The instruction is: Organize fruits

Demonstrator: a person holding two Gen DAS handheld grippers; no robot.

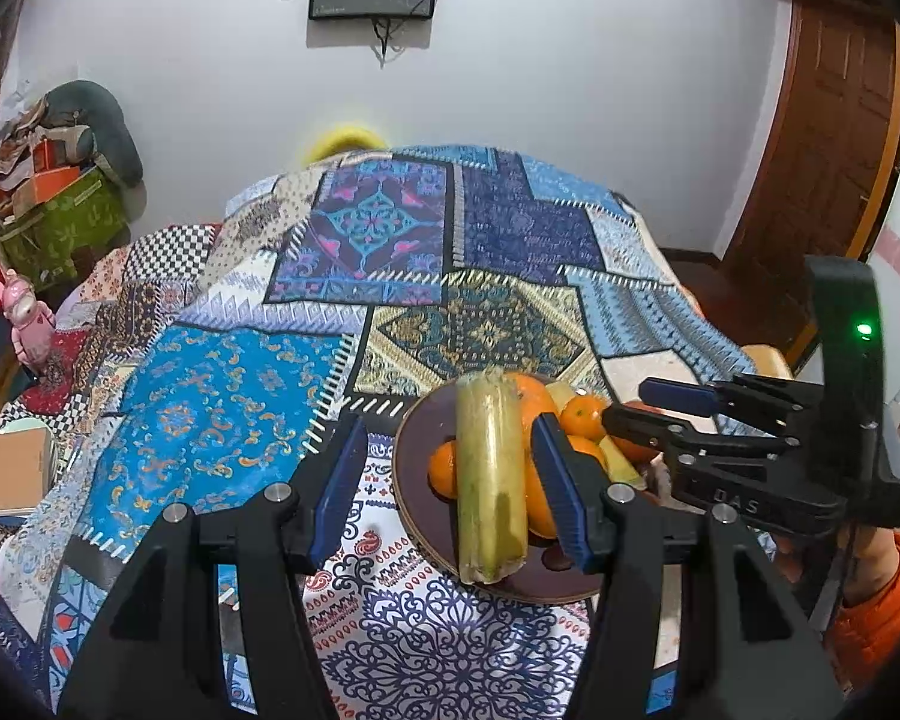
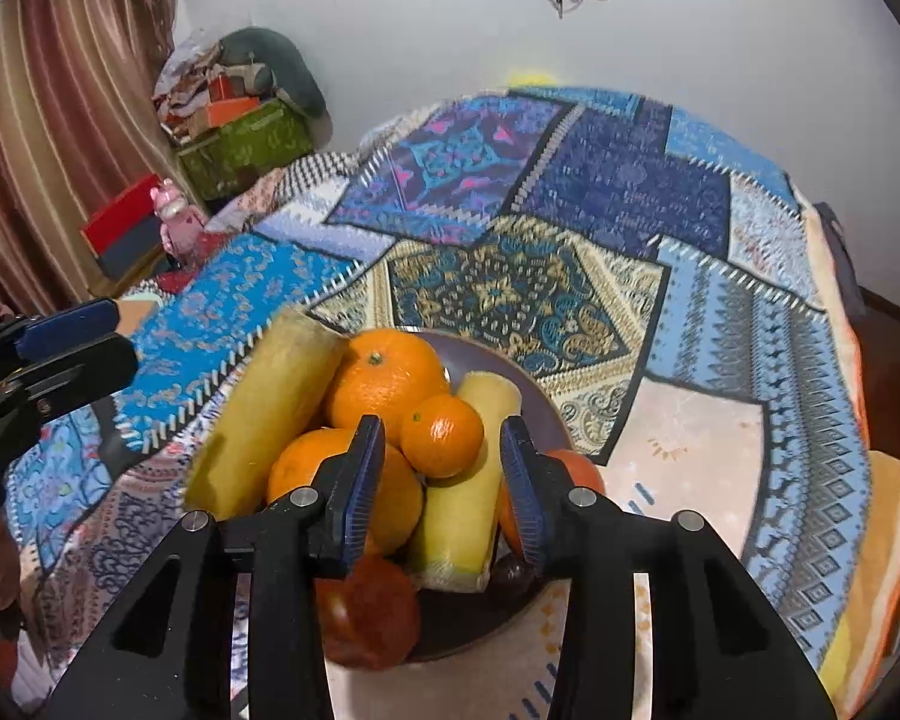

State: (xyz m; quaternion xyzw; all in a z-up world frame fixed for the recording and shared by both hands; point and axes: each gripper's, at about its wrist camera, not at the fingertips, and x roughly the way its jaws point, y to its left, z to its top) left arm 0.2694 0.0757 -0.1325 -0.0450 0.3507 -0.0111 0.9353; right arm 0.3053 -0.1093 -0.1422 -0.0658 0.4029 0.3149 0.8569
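A patchwork cloth in blues, gold and white [image 1: 390, 276] covers the whole surface, draping off its far edge. On its near part sits a round dark-brown plate [image 1: 417, 438], heaped with fruit.

The left black two-finger gripper with blue pads [image 1: 450, 489] is spread wide and grasps nothing; the near end of a long yellow-green cut stalk section [image 1: 491, 480] lies in the gap between its pads, resting across the pile and over the plate's near rim. The right black gripper of the same make [image 2: 444, 492] hangs released above the plate, its fingers apart over a second, shorter yellow stalk piece [image 2: 462, 516].

The biggest round fruit is a large orange with a green stem mark [image 2: 387, 381], at the top of the heap between the two stalks. Another orange [image 2: 312, 465] lies below it, partly hidden by the right gripper's left finger. A small mandarin [image 2: 442, 435] rests against the large orange. A dark red fruit [image 2: 369, 618] sits at the plate's near edge.
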